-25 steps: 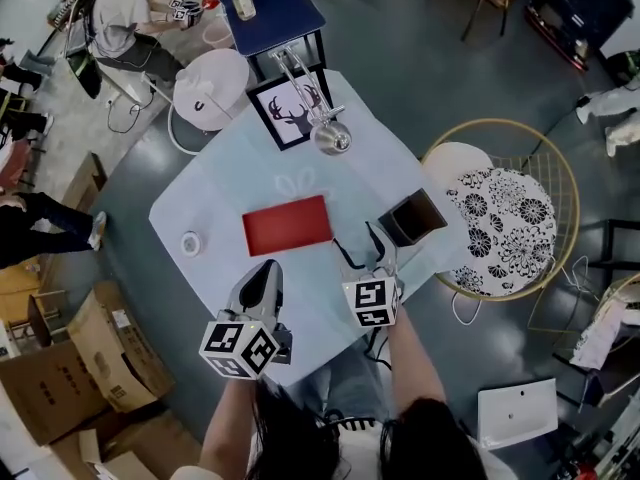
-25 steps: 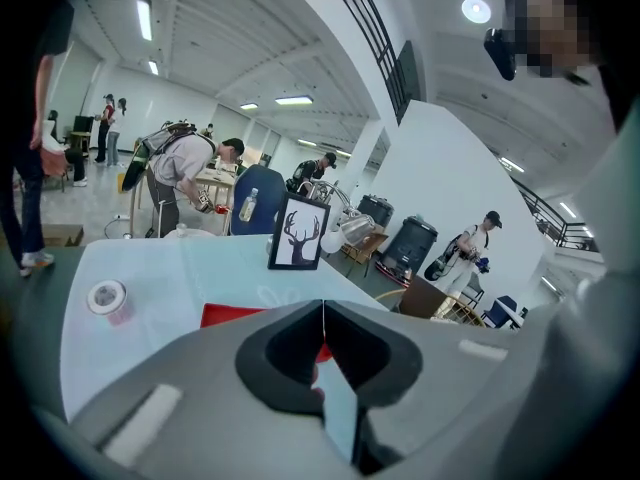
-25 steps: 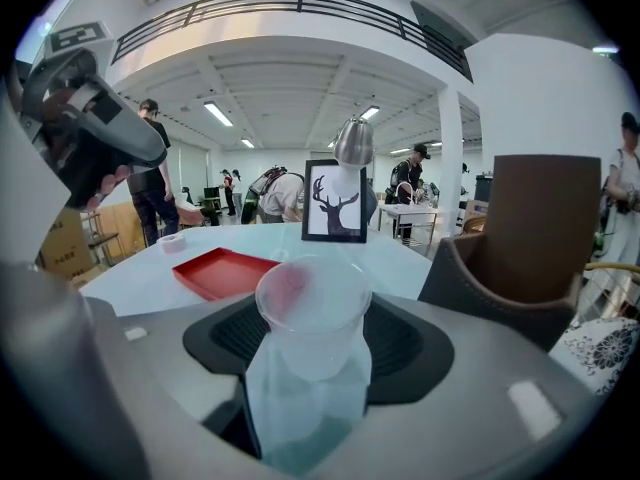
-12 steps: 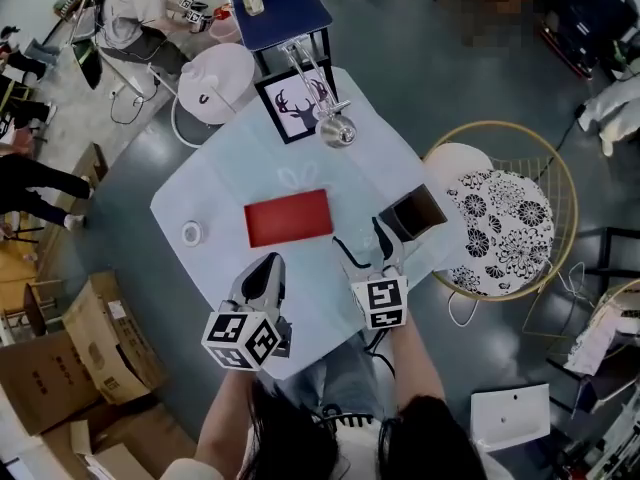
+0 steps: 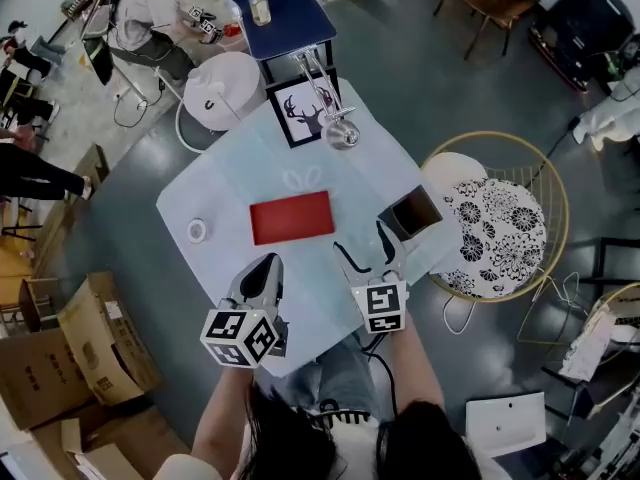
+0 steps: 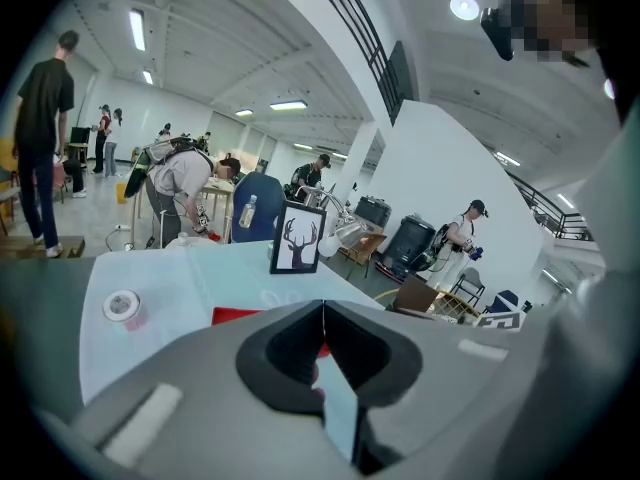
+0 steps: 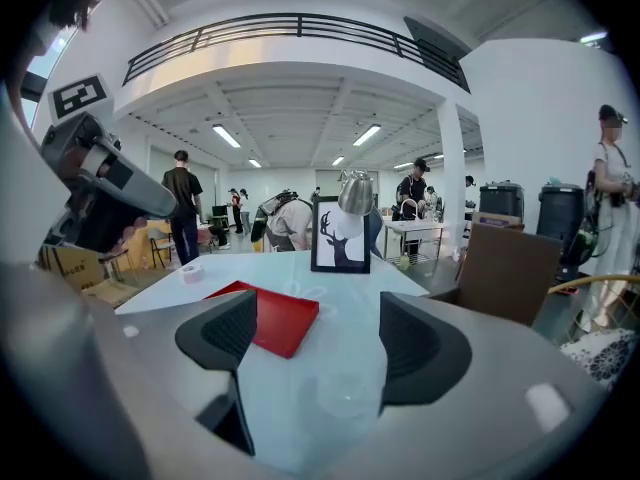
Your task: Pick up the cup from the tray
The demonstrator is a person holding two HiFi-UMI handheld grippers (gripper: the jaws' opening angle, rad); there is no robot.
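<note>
The right gripper (image 7: 318, 340), whose jaws have just been opening wide, straddles a clear cup (image 7: 343, 396) that stands off the red tray (image 7: 272, 320), just beside its near right corner (left gripper (image 6: 322, 310) is pinched shut, empty). A jaw clipping the rim could topple the light cup.

**Table layout from the person's side**

Tray (image 5: 291, 217) lies mid-table (image 5: 230, 180). Tape roll (image 5: 197, 230) sits on table left of tray, apart from it. Framed pic (image 5: 303, 111) stands at far edge, behind tray, w/ lamp (image 5: 342, 134) just right of pic. Box (image 5: 412, 211) is at right edge, right of tray. Cup (image 7: 345, 396) stands on table, not on tray: before it & to its right. Off table: chair (image 5: 495, 223) to the right beside box, stool (image 5: 225, 86) behind-left, cardboard boxes (image 5: 95, 333) on floor at left.
</note>
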